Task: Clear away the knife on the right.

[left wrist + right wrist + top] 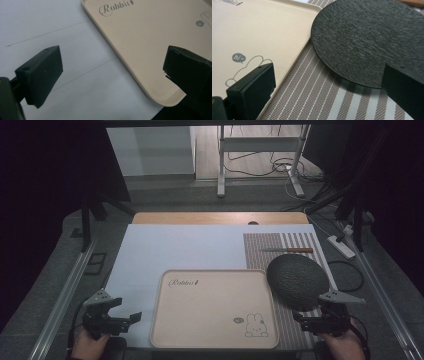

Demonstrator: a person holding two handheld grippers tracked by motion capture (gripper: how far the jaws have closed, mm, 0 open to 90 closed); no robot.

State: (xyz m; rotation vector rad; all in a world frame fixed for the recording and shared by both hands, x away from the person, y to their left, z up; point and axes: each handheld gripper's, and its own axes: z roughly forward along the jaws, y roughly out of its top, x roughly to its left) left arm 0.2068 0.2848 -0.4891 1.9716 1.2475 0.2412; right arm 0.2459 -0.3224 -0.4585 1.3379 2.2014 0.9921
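A beige tray (210,295) with a rabbit drawing lies at the table's near middle, with nothing in it. A dark round plate (297,280) rests on a striped mat (300,242) to the tray's right. A knife (287,250) with a brown handle lies on the mat farther back. My left gripper (131,318) is held open near the tray's left edge (120,60), jaws wide apart (112,75). My right gripper (302,321) is held open just short of the plate (372,42), over the mat (319,92), with nothing between its jaws (329,92).
A white sheet (190,245) covers the table top, with a wooden edge (220,217) at the back. Metal rails run along both sides. A power strip (341,246) and cables lie on the floor at the right.
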